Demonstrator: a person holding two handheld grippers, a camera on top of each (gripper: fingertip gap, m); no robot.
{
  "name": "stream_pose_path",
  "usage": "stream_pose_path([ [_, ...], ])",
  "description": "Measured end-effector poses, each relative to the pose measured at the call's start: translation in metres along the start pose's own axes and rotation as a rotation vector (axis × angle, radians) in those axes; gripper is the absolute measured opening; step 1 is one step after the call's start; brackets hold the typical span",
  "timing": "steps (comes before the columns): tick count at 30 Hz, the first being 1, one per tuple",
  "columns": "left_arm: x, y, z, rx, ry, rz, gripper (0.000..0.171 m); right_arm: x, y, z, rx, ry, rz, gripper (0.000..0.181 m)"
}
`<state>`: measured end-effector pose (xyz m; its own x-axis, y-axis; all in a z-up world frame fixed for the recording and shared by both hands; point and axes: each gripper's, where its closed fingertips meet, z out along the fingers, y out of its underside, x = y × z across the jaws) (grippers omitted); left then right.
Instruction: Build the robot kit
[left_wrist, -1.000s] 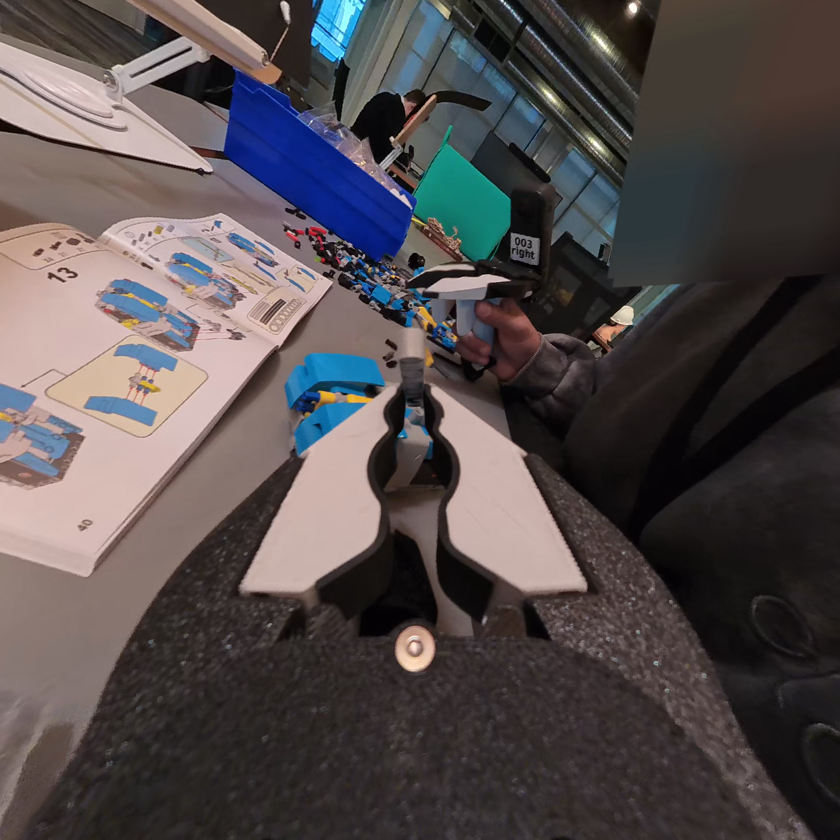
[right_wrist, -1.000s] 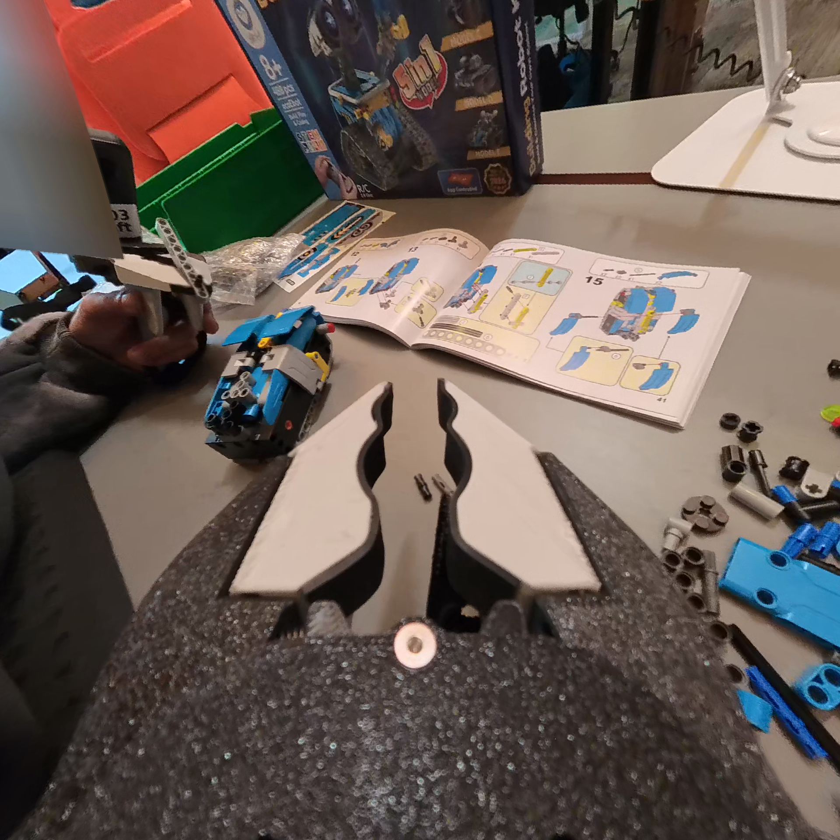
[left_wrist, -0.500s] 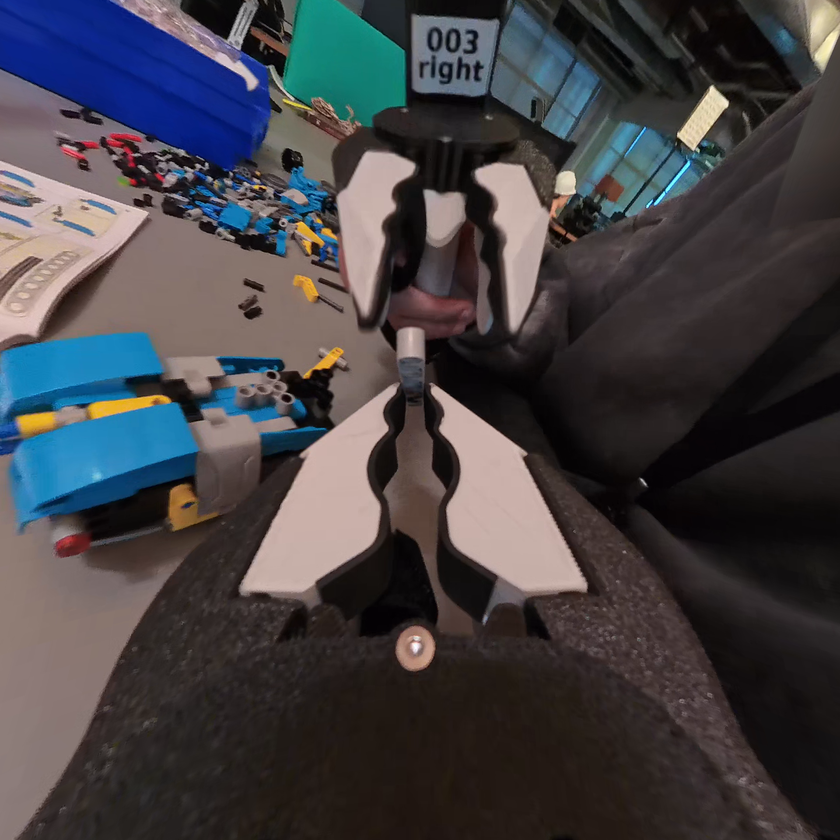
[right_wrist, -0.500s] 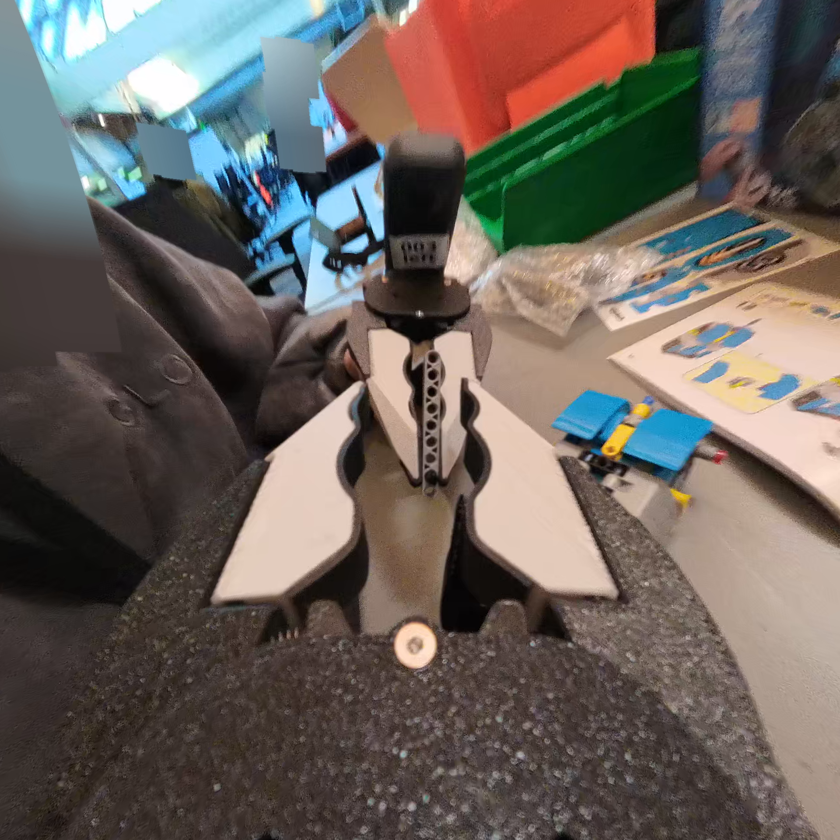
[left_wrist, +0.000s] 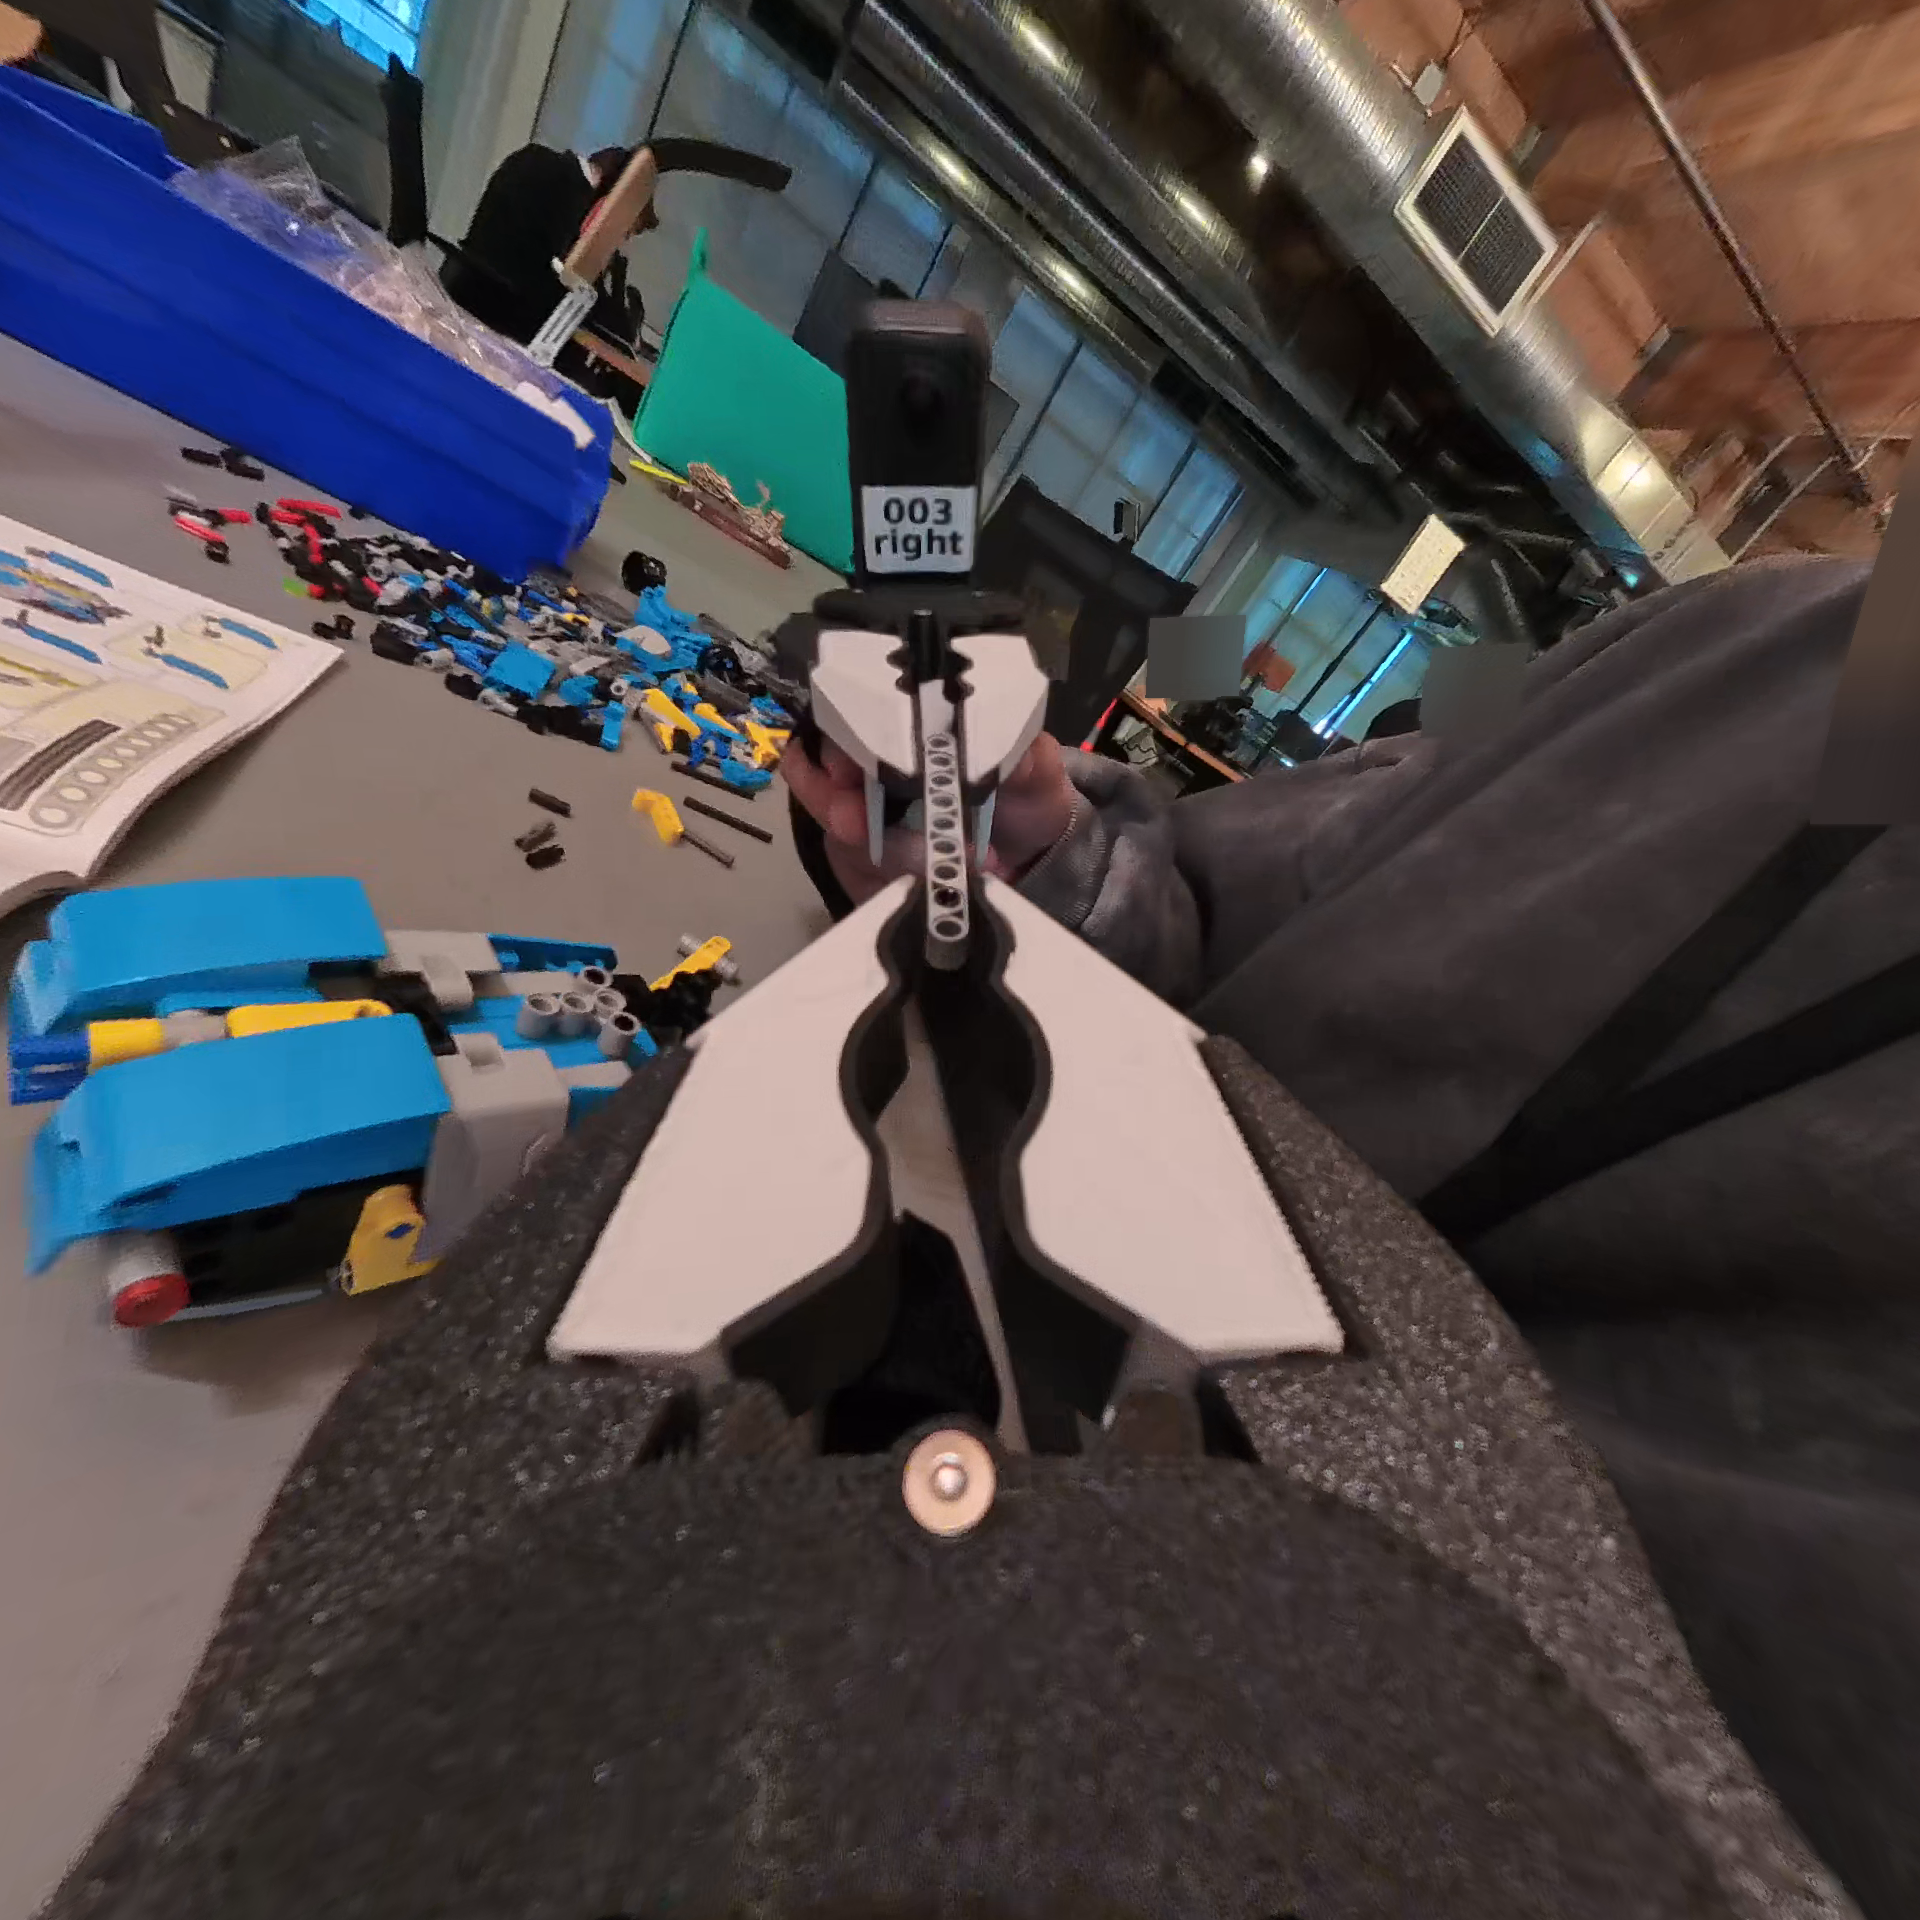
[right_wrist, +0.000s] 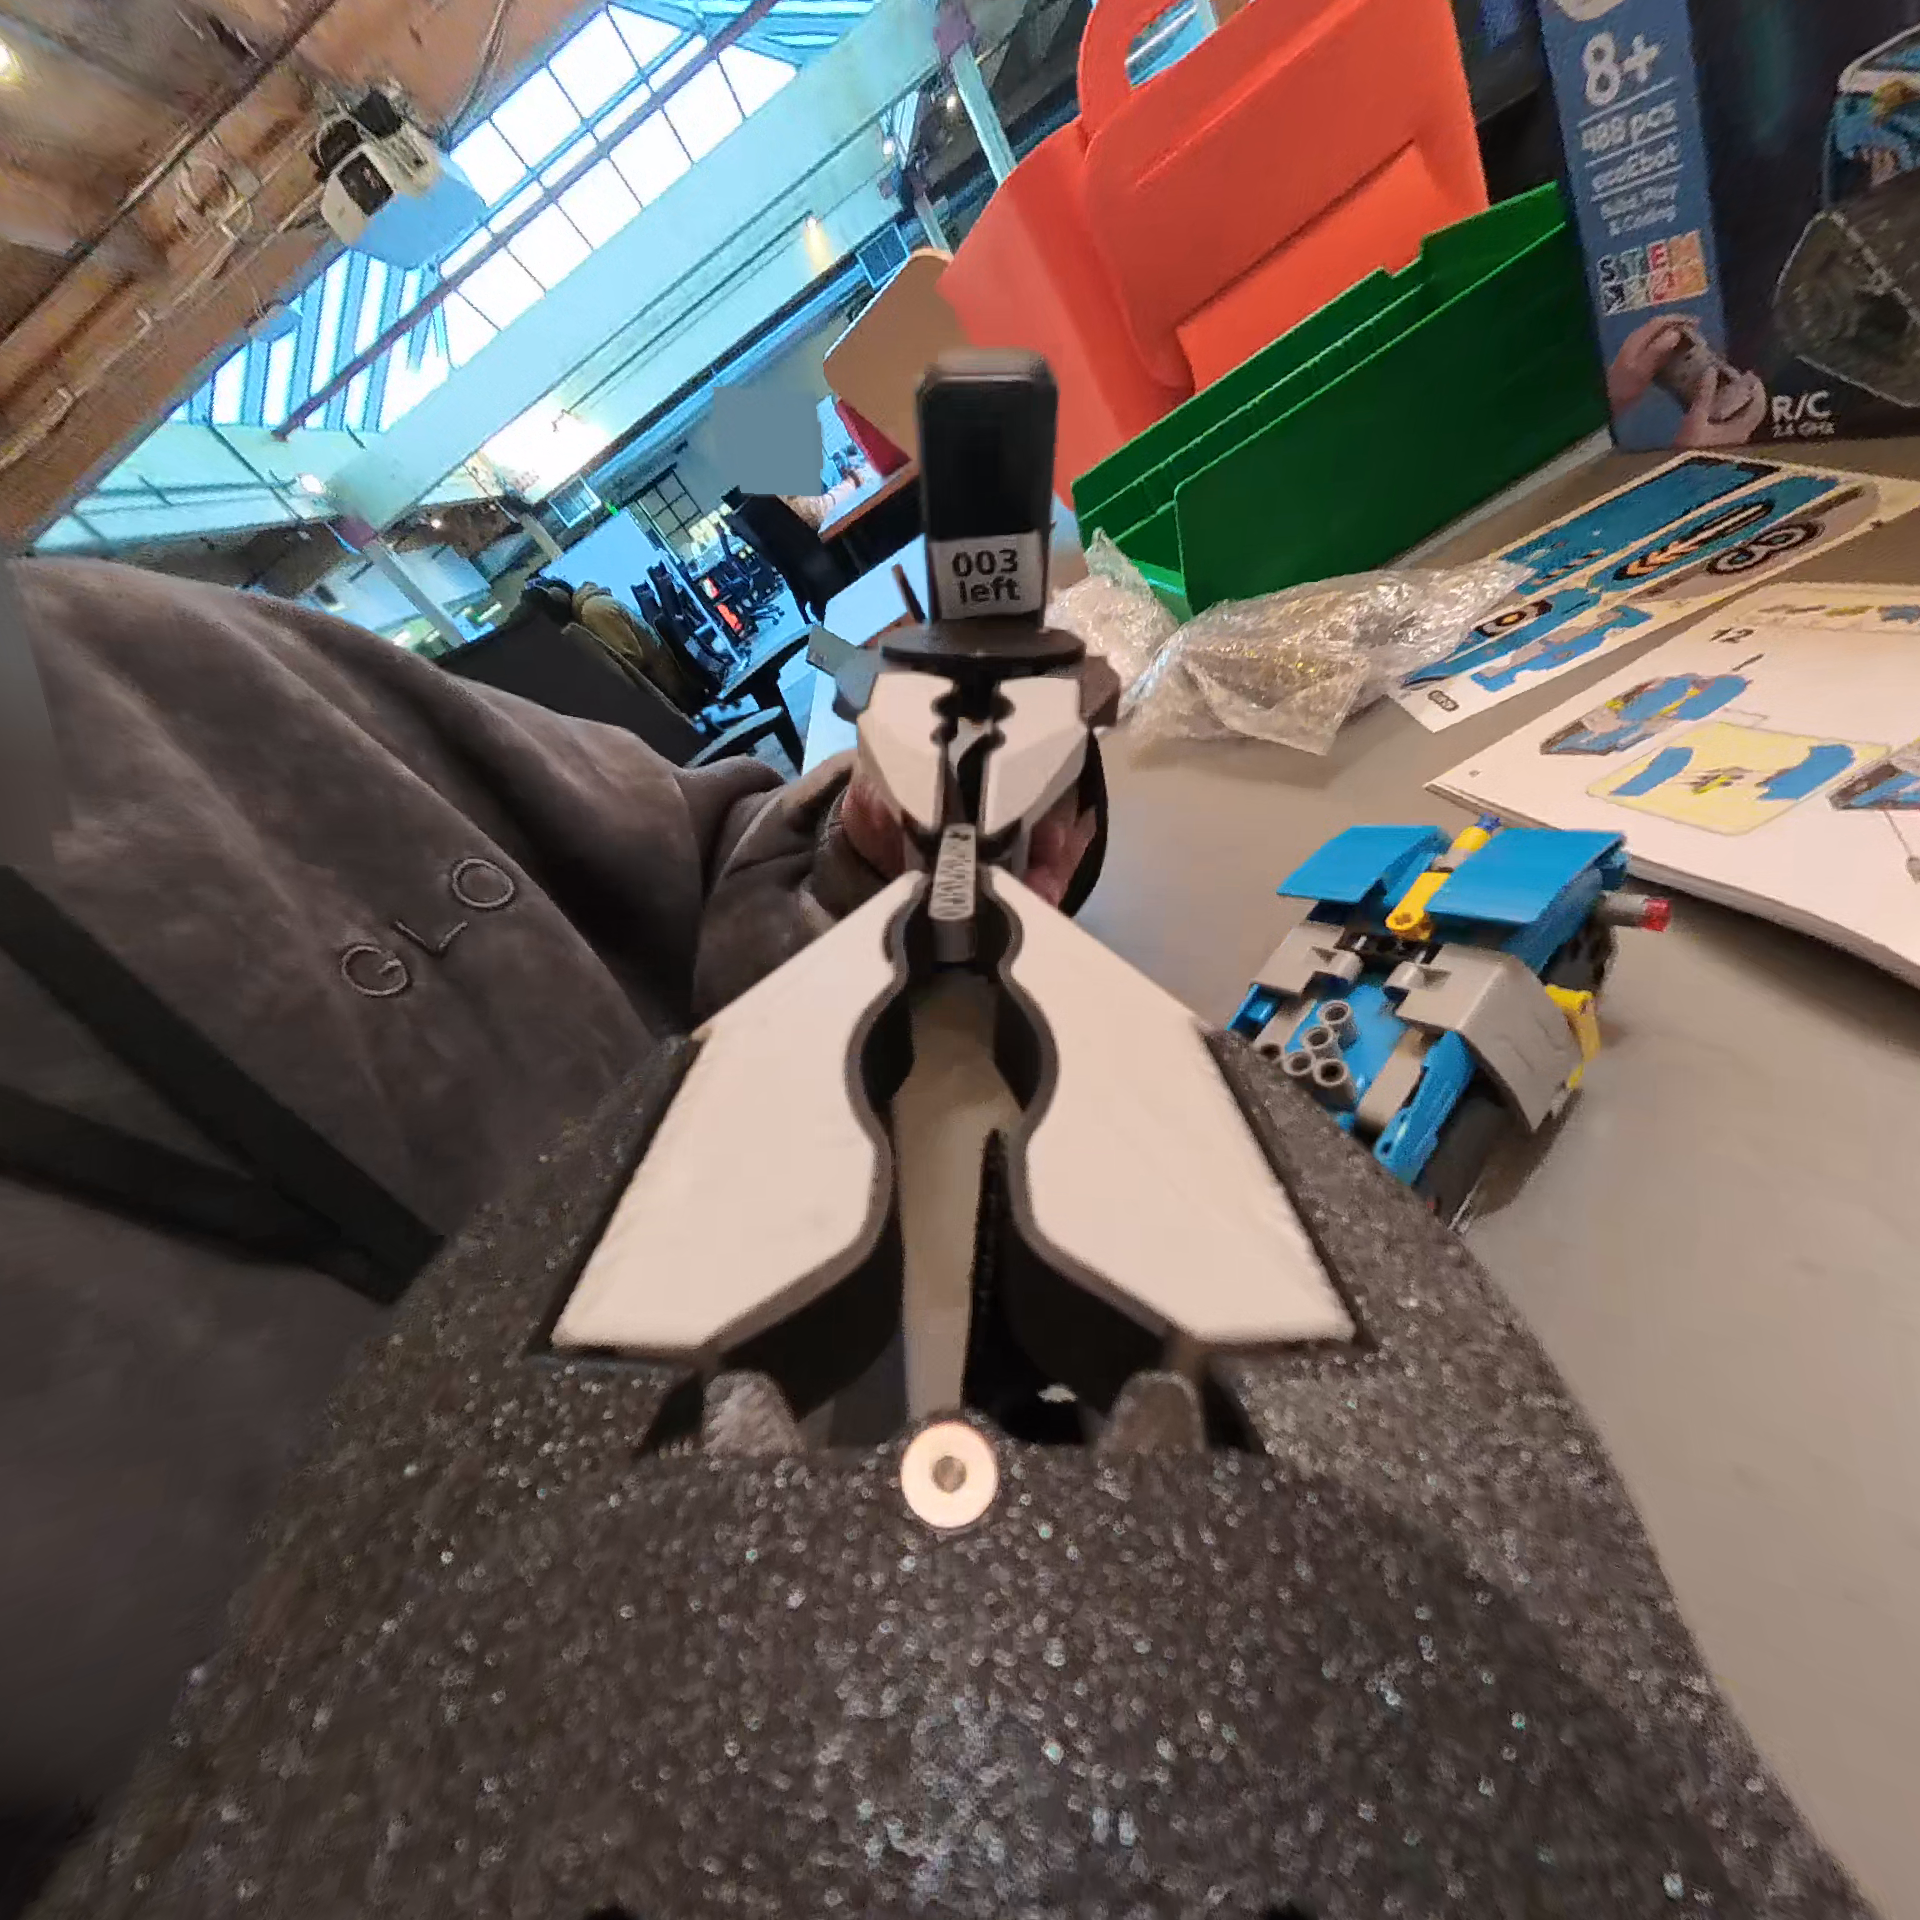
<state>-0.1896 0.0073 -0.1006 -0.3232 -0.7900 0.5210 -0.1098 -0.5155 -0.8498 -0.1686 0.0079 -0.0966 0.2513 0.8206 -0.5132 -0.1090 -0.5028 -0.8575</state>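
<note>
A grey beam with a row of holes (left_wrist: 943, 831) is held in the air between my two grippers, which face each other tip to tip. My left gripper (left_wrist: 945, 920) is shut on the beam's near end. My right gripper (right_wrist: 954, 914) is shut on the other end of the beam (right_wrist: 954, 894). Each gripper shows in the other's view, the right gripper (left_wrist: 935, 821) and the left gripper (right_wrist: 971, 831), each with a hand behind it. A blue, grey and yellow brick vehicle (left_wrist: 239, 1101) lies on the grey table, to the right in the right wrist view (right_wrist: 1455, 997).
An open instruction booklet (left_wrist: 104, 675) (right_wrist: 1714, 769) lies past the vehicle. A pile of loose bricks (left_wrist: 582, 665) sits before a blue bin (left_wrist: 260, 343). A green bin (right_wrist: 1351, 468), a crumpled plastic bag (right_wrist: 1278, 665) and a toy box (right_wrist: 1745, 208) stand behind. A grey sweatshirt (right_wrist: 312, 935) is close. My two grippers' fingertips are within a few centimetres of each other.
My right gripper, open half a second ago, has closed on the free end of the beam. The beam has turned so its holes face the left wrist camera. Both grippers tilted upward.
</note>
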Motion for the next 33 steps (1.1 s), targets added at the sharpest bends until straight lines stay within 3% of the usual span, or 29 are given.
stream_pose_path([
  [5, -0.003, -0.006, -0.002, 0.051, -0.007, -0.009, 0.007, 0.002, -0.003, -0.001, 0.015, 0.039, -0.045, 0.007],
  [8, -0.008, -0.016, -0.008, 0.124, -0.017, -0.024, 0.025, 0.002, -0.019, -0.009, 0.118, 0.048, -0.042, 0.007],
  [12, -0.004, -0.022, -0.009, 0.190, 0.030, -0.055, 0.025, -0.002, -0.039, -0.017, 0.273, -0.003, 0.032, 0.007],
  [17, 0.007, -0.034, -0.010, 0.285, 0.095, -0.085, 0.021, -0.004, -0.036, 0.000, 0.292, -0.004, 0.054, 0.007],
  [20, 0.005, -0.036, -0.013, 0.300, 0.074, -0.074, 0.009, -0.003, -0.028, 0.012, 0.253, 0.014, 0.048, 0.007],
  [33, 0.003, -0.040, -0.017, 0.332, 0.081, -0.096, 0.007, -0.003, 0.011, 0.041, 0.033, 0.000, 0.092, 0.008],
])
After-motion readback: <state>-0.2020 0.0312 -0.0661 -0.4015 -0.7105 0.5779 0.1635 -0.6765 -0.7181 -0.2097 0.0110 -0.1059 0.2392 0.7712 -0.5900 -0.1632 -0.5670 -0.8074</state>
